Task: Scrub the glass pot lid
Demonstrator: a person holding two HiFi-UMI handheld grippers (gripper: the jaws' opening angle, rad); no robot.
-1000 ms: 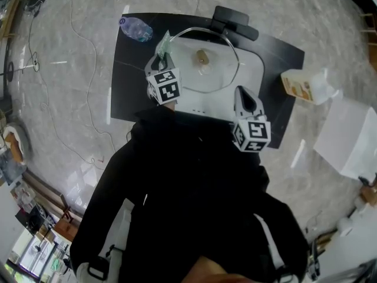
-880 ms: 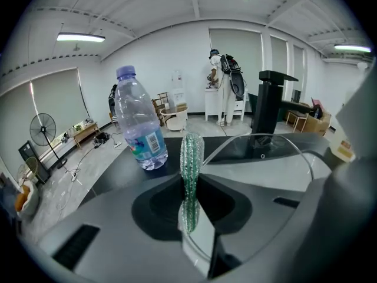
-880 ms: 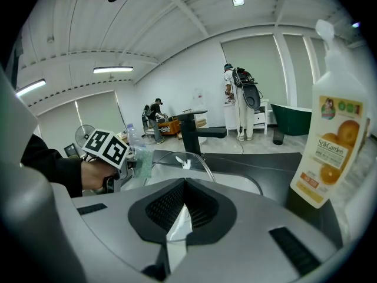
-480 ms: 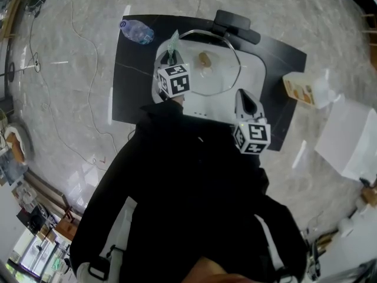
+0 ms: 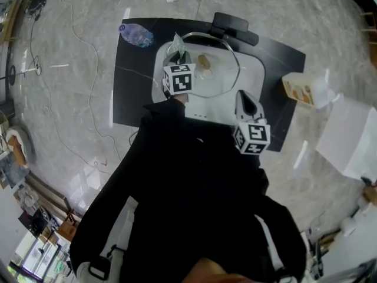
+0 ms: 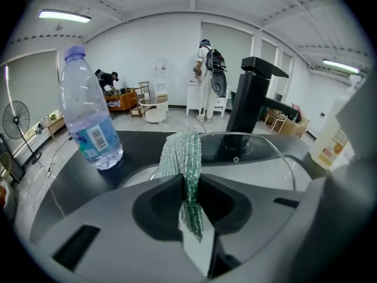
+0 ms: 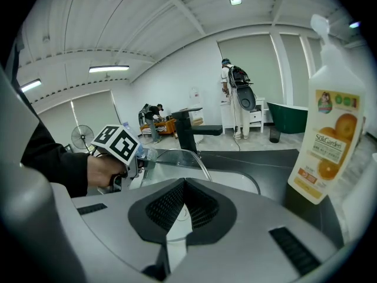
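The glass pot lid (image 5: 215,69) lies over the white sink (image 5: 254,69), its tan knob near the middle. My left gripper (image 5: 177,55) hangs over the lid's left rim, shut on a green mesh scrubber (image 5: 178,42). In the left gripper view the scrubber (image 6: 182,152) sticks up from between the jaws, with the lid's rim (image 6: 265,141) just beyond. My right gripper (image 5: 247,104) stays at the sink's near right corner, jaws together with nothing in them. From the right gripper view, the lid (image 7: 179,157) and the left gripper (image 7: 140,158) show ahead of the right gripper (image 7: 184,184).
A black faucet (image 5: 234,26) stands behind the sink on a black mat (image 5: 129,87). A water bottle (image 5: 135,32) lies on the mat's far left. An orange detergent bottle (image 5: 303,87) and a white box (image 5: 350,135) sit to the right. Cables run across the floor at left.
My left gripper has carried the scrubber right and forward, from the sink's left edge to over the lid's rim. The right gripper has stayed put.
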